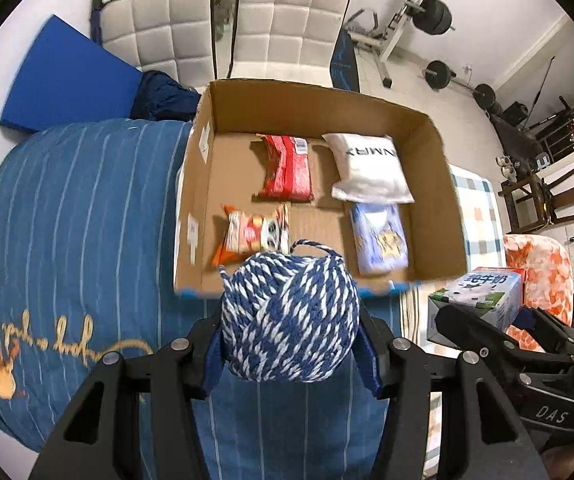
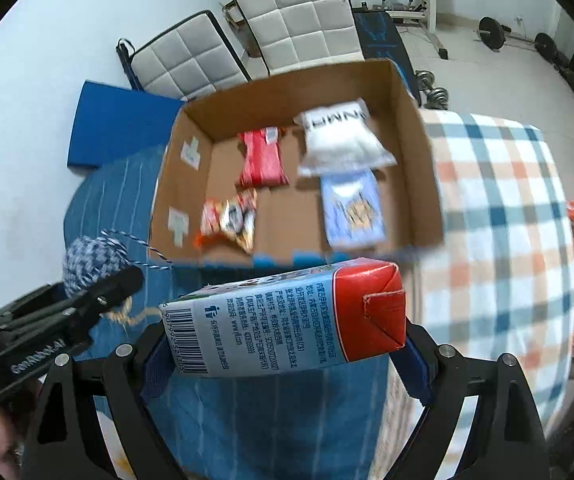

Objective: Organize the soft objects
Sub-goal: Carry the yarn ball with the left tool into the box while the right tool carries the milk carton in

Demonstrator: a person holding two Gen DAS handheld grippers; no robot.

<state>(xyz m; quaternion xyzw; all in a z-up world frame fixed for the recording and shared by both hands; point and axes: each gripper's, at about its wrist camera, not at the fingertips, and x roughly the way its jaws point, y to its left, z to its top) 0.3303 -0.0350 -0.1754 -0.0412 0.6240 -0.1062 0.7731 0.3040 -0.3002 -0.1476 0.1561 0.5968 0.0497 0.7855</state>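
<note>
My left gripper (image 1: 291,344) is shut on a blue-and-white yarn ball (image 1: 290,316), held above the blue striped bedding just in front of the open cardboard box (image 1: 435,152). My right gripper (image 2: 287,344) is shut on a milk carton (image 2: 283,320) with a red end, held sideways near the box's front edge. The box (image 2: 411,184) holds a red snack pack (image 1: 287,168), an orange snack bag (image 1: 253,234), a white pouch (image 1: 369,168) and a pale blue packet (image 1: 379,236). The yarn ball (image 2: 91,260) and left gripper also show at the left of the right wrist view.
The box lies on a bed with a blue striped quilt (image 1: 79,216) to the left and a plaid sheet (image 2: 499,208) to the right. An orange-and-white cushion (image 1: 539,264) lies at the far right. White padded chairs (image 1: 287,20), a blue mat (image 1: 67,80) and gym weights stand behind.
</note>
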